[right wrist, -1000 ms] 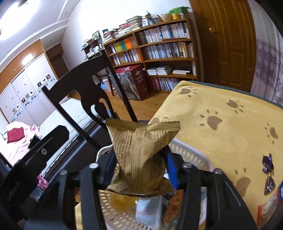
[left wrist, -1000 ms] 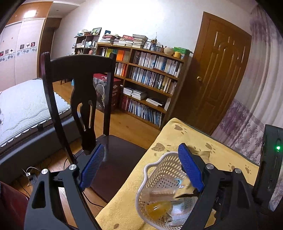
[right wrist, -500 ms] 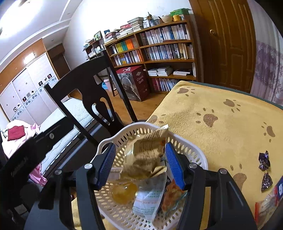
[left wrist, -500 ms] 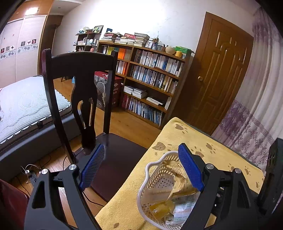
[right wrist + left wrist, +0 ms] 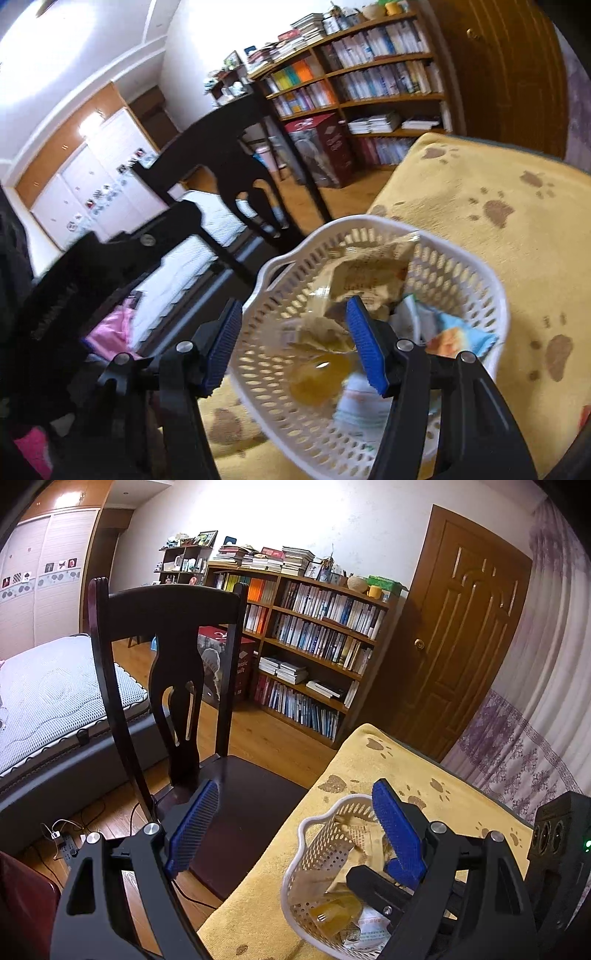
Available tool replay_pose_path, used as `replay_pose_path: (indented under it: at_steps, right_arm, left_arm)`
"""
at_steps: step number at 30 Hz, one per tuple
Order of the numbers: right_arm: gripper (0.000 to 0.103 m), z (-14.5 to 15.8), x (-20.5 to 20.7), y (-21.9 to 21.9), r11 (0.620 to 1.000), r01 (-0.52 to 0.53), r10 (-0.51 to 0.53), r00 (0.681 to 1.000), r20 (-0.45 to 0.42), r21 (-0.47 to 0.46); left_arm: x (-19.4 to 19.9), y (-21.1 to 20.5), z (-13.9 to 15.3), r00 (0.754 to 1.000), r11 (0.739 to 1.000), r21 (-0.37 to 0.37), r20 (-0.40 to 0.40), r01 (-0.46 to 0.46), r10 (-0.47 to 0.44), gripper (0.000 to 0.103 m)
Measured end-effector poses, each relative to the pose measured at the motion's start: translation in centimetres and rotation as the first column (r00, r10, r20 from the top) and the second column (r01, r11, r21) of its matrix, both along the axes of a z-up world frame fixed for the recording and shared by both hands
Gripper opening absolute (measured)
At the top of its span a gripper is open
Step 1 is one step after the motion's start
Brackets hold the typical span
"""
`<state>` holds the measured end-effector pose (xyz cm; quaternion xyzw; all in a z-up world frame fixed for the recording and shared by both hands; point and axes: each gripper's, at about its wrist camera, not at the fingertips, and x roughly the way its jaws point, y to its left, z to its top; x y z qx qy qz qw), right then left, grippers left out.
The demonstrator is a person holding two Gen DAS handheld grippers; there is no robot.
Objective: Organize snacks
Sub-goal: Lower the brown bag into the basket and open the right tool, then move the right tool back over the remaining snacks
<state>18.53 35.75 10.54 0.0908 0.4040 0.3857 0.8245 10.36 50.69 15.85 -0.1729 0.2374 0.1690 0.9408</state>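
Paw-print cloth (image 5: 373,771) – chair (image 5: 166,672), bookshelf (image 5: 314,653) behind

Snack packets (image 5: 373,273) lie in a basket (image 5: 476,280) on a table's cloth (image 5: 517,229), near its left edge; a chair (image 5: 166,672) stands left, bookshelves (image 5: 314,642) far behind.

Partial white lettering "assic" over "uilt" on red box (image 5: 242,657) by bookcase, other print unreadable

Your left gripper (image 5: 295,827) and right gripper (image 5: 295,347) both sat low in frame, jaws spread wide, gripping nothing.
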Motion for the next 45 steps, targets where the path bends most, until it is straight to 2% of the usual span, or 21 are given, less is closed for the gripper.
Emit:
replay_pose_path:
  at_steps: [6, 10, 14, 21, 28, 35, 43, 45]
  right_arm:
    - [0.059, 0.3, 0.0, -1.1, 0.999, -0.013, 0.015, 0.999, -0.029, 0.051]
    - [0.059, 1.2, -1.1, -2.5, 0.998, 0.000, -0.001, 1.000, 0.017, 0.069]
    - [0.059, 1.9, -2.6, -4.4, 0.999, 0.026, -0.030, 0.996, 0.087, 0.040]
    - [0.060, 1.1, -4.4, -9.2, 0.991, 0.133, -0.129, 0.981, 0.145, -0.020]
    - [0.060, -0.6, -5.9, -16.8, 0.959, 0.281, -0.270, 0.949, 0.160, -0.046]
    - [0.060, -2.3, -6.5, -25.1, 0.897, 0.438, -0.428, 0.894, 0.135, -0.061]
    - [0.064, -4.4, -6.6, -35.1, 0.758, 0.644, -0.634, 0.765, 0.115, -0.103]
    - [0.065, -5.0, -6.5, -36.8, 0.737, 0.667, -0.659, 0.745, 0.105, -0.107]
  left_arm:
    - [0.0, -0.4, 0.0, 1.000, 1.000, 0.003, -0.002, 0.007, -0.007, 0.087]
    - [0.1, -0.6, 0.0, 1.000, 1.000, 0.005, -0.006, 0.011, -0.011, 0.087]
    - [0.2, -1.2, -0.1, 1.000, 1.000, 0.016, -0.014, 0.022, -0.022, 0.087]
    - [0.5, -3.0, -0.4, 0.998, 0.997, 0.052, -0.030, 0.057, -0.056, 0.087]
    - [0.7, -5.2, -0.6, 0.994, 0.990, 0.092, -0.048, 0.102, -0.098, 0.087]
    - [0.7, -8.6, -1.0, 0.982, 0.974, 0.133, -0.078, 0.183, -0.174, 0.087]
    - [0.7, -11.8, -1.7, 0.964, 0.953, 0.163, -0.114, 0.256, -0.240, 0.087]
    - [0.7, -12.5, -1.8, 0.959, 0.948, 0.166, -0.122, 0.272, -0.254, 0.087]
